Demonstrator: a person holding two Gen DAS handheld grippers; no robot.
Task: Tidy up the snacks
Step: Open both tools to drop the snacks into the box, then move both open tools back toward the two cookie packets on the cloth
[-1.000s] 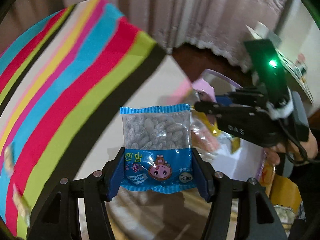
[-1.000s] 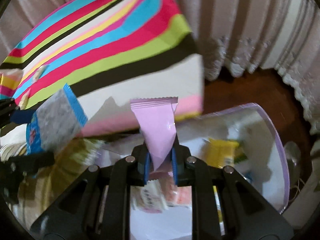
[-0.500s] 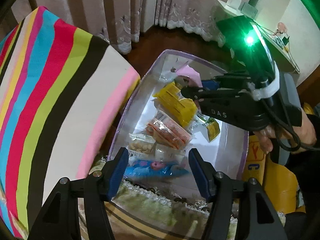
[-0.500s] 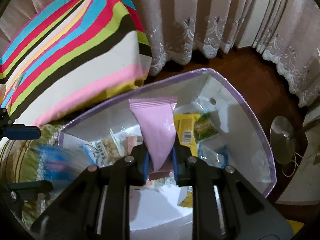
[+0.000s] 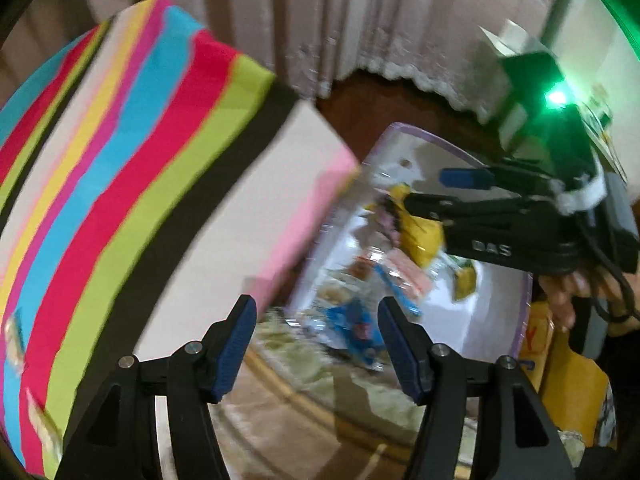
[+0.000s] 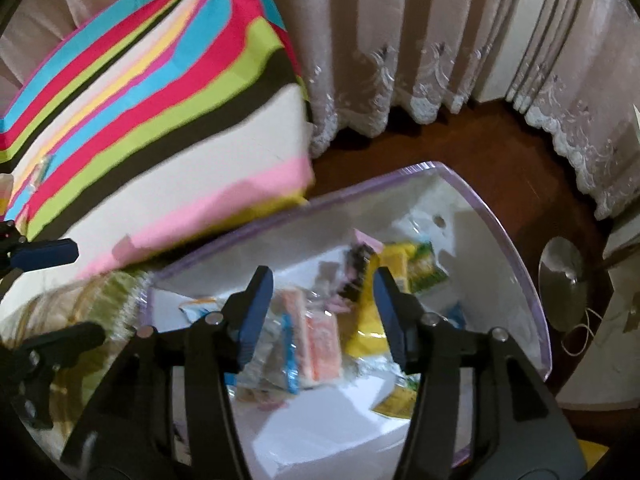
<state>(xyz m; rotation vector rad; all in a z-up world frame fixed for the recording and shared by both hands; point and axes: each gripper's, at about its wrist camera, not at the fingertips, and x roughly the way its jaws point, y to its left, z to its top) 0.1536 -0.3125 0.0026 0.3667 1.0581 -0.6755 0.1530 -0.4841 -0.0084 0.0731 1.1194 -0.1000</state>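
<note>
Left wrist view: the left gripper (image 5: 314, 344) points steeply down with its blue-padded jaws standing apart and nothing between them; behind the gap lies a blurred blue snack packet (image 5: 354, 326) inside the white bin (image 5: 472, 320), whose rim is pale purple. More snacks are heaped in that bin, among them a yellow packet (image 5: 420, 236) and an orange-pink packet (image 5: 404, 272), all smeared by motion. On the left a striped cushion (image 5: 132, 168) in pink, blue, red, lime and black rises just beside the bin. From the right the right gripper (image 5: 436, 190) reaches over the bin, held by a hand (image 5: 564, 292), with a green light (image 5: 556, 98) glowing on its body; its blue fingertip shows above the yellow packet. Right wrist view: the right gripper (image 6: 322, 312) hangs above the white bin (image 6: 496, 240), its jaws opening, and no packet sits between the pads. Below the gap lie the orange-pink packet (image 6: 320, 340) and a blue-edged clear packet (image 6: 290, 356); the yellow packet (image 6: 372, 312) sits just beside the right-hand finger, and a pink packet (image 6: 366, 240) rests at the back of the bin near a green-printed one (image 6: 426, 266). The striped cushion (image 6: 152, 120) lies to the upper left, lace-hemmed curtains (image 6: 420, 60) hang behind, and the floor (image 6: 520, 176) is dark wood. At the left edge the tips of the left gripper (image 6: 44, 292) show, spread apart.
</note>
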